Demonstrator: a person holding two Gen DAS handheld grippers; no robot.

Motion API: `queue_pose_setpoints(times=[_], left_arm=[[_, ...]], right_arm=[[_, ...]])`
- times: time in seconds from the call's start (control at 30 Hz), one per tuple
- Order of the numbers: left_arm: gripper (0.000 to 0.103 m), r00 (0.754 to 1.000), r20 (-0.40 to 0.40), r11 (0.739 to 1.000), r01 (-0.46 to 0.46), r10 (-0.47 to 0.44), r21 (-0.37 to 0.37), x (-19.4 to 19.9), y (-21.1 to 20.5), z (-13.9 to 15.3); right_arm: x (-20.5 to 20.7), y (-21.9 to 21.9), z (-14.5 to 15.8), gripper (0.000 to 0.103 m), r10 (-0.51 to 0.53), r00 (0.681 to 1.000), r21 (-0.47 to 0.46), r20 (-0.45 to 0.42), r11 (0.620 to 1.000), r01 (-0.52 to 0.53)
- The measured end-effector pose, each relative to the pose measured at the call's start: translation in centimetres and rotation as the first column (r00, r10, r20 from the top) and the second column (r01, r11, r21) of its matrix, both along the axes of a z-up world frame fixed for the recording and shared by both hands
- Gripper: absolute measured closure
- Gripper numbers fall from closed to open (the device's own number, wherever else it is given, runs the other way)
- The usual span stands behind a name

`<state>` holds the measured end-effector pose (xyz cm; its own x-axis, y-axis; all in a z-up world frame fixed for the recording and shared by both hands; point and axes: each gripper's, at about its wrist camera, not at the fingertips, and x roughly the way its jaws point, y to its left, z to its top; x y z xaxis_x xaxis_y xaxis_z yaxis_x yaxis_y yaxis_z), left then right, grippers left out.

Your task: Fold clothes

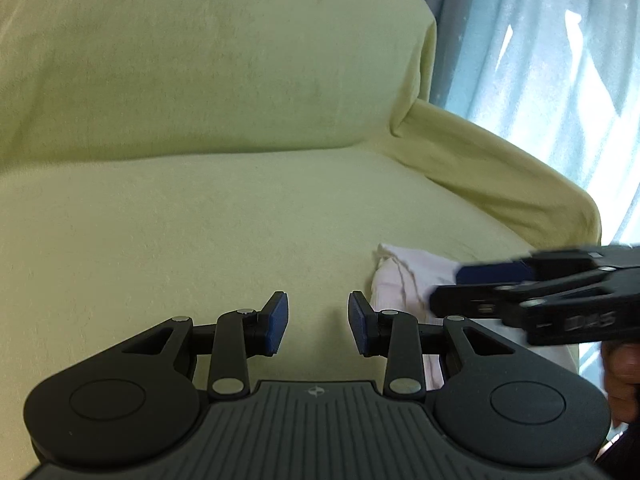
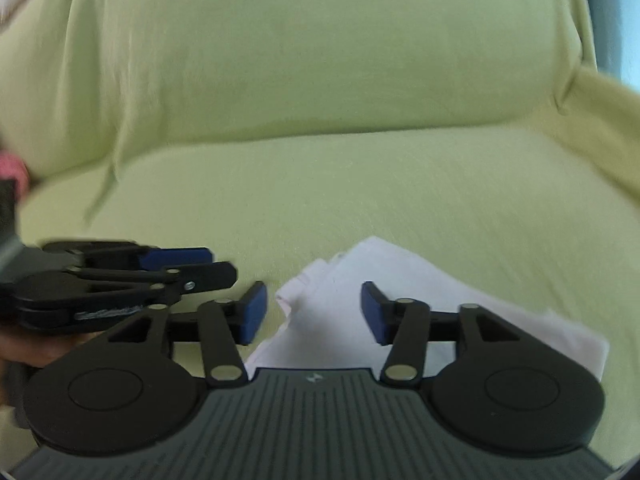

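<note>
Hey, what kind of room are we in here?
Probably a living room at home: a sofa under a yellow-green fabric cover, pale blue curtains lit from behind, and a folded white cloth on the seat.

Both the left gripper (image 1: 318, 328) and right gripper (image 2: 314, 312) are black, ribbed-bodied, with silver rivets and blue-padded fingers (image 1: 278, 322).
</note>
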<state>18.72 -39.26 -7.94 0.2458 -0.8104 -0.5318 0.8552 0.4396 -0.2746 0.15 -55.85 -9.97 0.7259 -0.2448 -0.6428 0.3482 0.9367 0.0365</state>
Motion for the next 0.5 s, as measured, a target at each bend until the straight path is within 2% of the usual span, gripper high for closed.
queue_pose_setpoints(times=[0.07, 0.13, 0.17, 0.27, 0.33, 0.47, 0.5], left_arm=[[0.067, 0.999, -0.013, 1.000, 0.031, -0.031, -0.001, 0.1, -0.6, -0.1], [0.067, 0.998, -0.025, 0.998, 0.062, -0.062, -0.003, 0.2, -1.2, -0.2], [0.067, 0.996, -0.032, 0.997, 0.078, -0.078, -0.004, 0.3, -1.5, -0.2], [0.066, 0.991, -0.050, 0.992, 0.124, -0.124, -0.007, 0.4, -2.4, -0.4], [0.066, 0.986, -0.063, 0.988, 0.154, -0.155, -0.010, 0.5, -3.0, -0.4], [0.067, 0.970, -0.126, 0.978, 0.207, -0.209, -0.029, 0.9, -4.5, -0.9], [0.072, 0.968, -0.132, 0.977, 0.213, -0.215, -0.028, 0.9, -4.7, -1.1]], right_arm=[[1.0, 0.4, -0.9, 0.055, -0.008, 0.999, -0.068, -0.047, 0.998, 0.004], [0.9, 0.3, -1.4, 0.091, -0.020, 1.000, -0.082, -0.020, 0.996, 0.018], [0.3, 0.0, -1.4, 0.096, -0.028, 1.000, -0.068, 0.014, 0.997, 0.029], [-2.6, -2.3, -1.7, 0.098, -0.088, 0.985, 0.099, 0.145, 0.992, 0.074], [-4.2, -3.9, -2.2, 0.098, -0.133, 0.971, 0.197, 0.198, 0.976, 0.093], [-5.5, -5.1, -2.9, 0.098, -0.146, 0.963, 0.261, 0.227, 0.962, 0.084], [-5.6, -5.3, -3.0, 0.098, -0.144, 0.962, 0.269, 0.233, 0.960, 0.079]])
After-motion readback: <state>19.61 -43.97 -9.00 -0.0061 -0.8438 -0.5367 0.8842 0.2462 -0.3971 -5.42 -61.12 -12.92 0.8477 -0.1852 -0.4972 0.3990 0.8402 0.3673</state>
